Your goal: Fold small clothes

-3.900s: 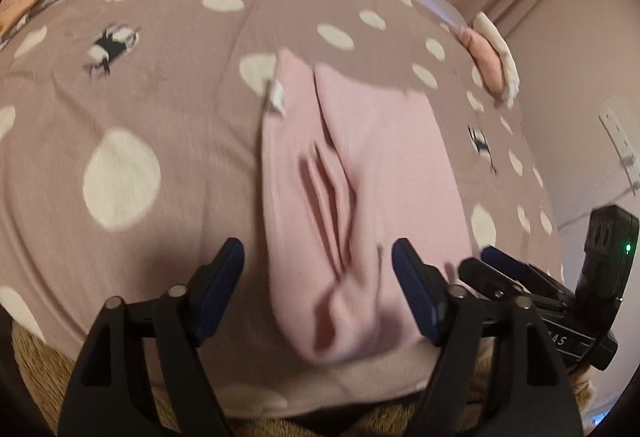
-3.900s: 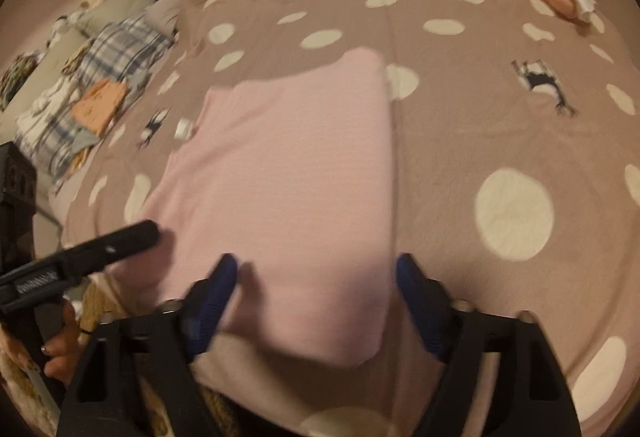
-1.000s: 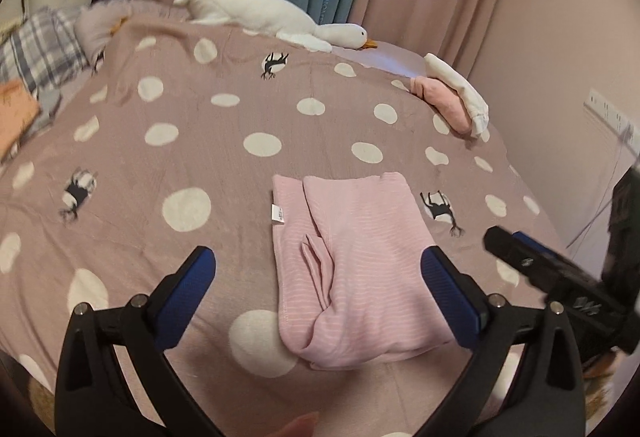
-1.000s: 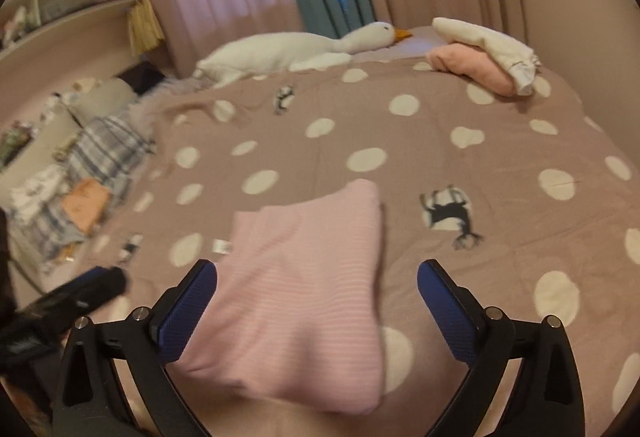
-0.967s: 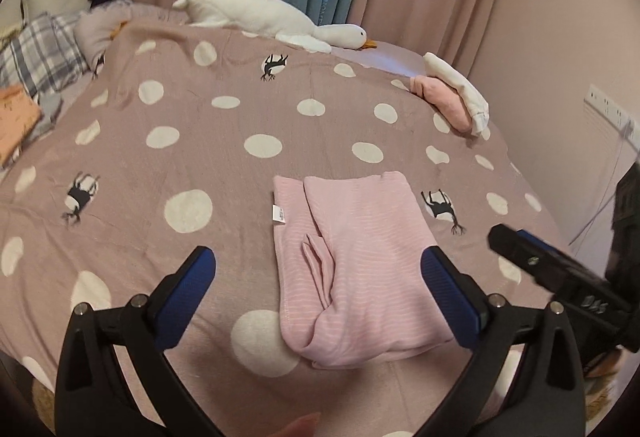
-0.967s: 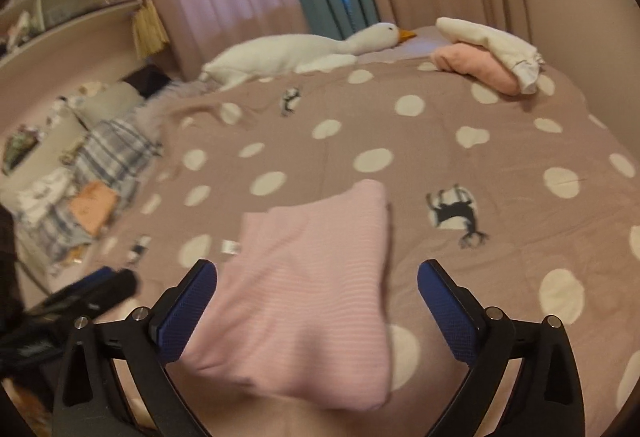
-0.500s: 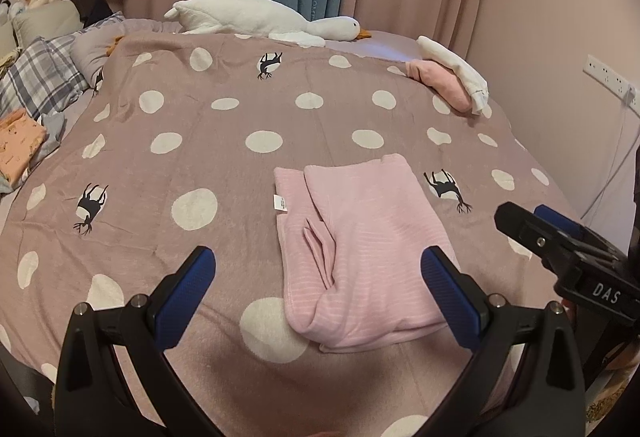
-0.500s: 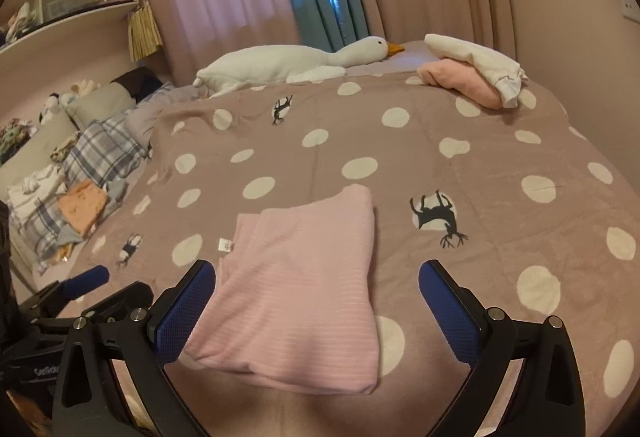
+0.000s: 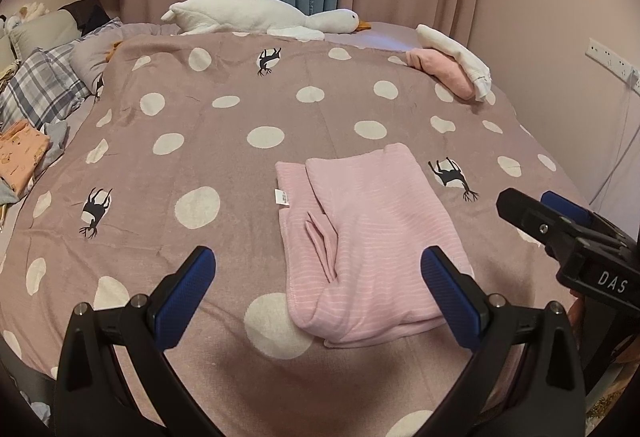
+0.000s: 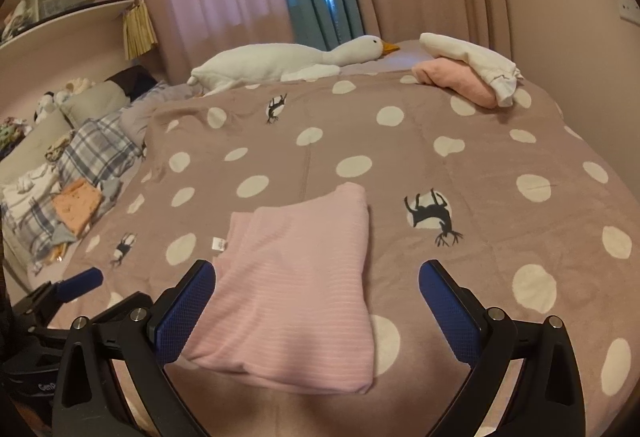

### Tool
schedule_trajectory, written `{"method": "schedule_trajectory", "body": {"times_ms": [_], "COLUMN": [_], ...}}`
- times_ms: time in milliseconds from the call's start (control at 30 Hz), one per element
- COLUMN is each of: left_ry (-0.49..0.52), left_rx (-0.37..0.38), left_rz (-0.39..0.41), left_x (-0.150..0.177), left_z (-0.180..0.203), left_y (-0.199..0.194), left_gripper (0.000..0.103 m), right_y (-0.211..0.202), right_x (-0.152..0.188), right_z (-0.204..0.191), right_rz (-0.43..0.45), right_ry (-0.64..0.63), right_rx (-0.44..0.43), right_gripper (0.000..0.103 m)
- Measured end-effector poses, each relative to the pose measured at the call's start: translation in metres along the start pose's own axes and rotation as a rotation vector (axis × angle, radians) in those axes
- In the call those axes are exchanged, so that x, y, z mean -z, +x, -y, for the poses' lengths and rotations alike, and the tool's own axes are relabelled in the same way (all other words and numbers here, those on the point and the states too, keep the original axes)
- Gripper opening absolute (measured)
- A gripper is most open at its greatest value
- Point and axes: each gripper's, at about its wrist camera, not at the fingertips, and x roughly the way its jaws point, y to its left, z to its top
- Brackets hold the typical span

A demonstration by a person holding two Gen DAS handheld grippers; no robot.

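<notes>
Spreading under everything is the bed [image 9: 224, 165], covered w/ a mauve polka-dot blanket that's soft and a bit rumpled, so anything pressed or dragged on it can shift the fabric below and skew a fold.

Pink garment [image 9: 368, 233] lies folded near the front edge of the bed, roughly centred betw. the two grippers, touching neither. It looks mostly done, judging by the compact rectangle. Risk: the near edge sits close to the bed's edge, so a careless nudge could push it off or let the top layer slide open. The loose pleat in its left half could bulge and spoil a further fold if it's not flattened first.

Left gripper [image 9: 320, 293] hovers above the blanket, fingers spread wide, holding nothing. Right gripper [image 10: 316, 309] likewise wide apart and empty, over the garment's near part. If only one layer gets pinched on the next grab, the stack will prob. unfold.

White care tag [image 9: 281, 196] sticks out at the left edge; it could snag on a fingertip.
</notes>
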Motion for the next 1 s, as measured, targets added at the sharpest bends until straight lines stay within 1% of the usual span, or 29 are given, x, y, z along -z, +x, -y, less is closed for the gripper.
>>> {"method": "schedule_trajectory", "body": {"times_ms": [633, 1000], "left_ry": [0.000, -0.007], "left_rx": [-0.003, -0.008], "left_rz": [-0.017, -0.020], "left_x": [0.0004, 0.0019], "left_z": [0.0003, -0.0015], "left_y": [0.0051, 0.0058], "left_gripper": [0.103, 0.103], "right_y": [0.0029, 0.0033], "right_x": [0.0023, 0.0023], "right_z": [-0.0032, -0.0028], "right_rz": [-0.013, -0.015], "right_ry": [-0.008, -0.008], "right_rx": [0.029, 0.025], "right_gripper": [0.101, 0.101]}}
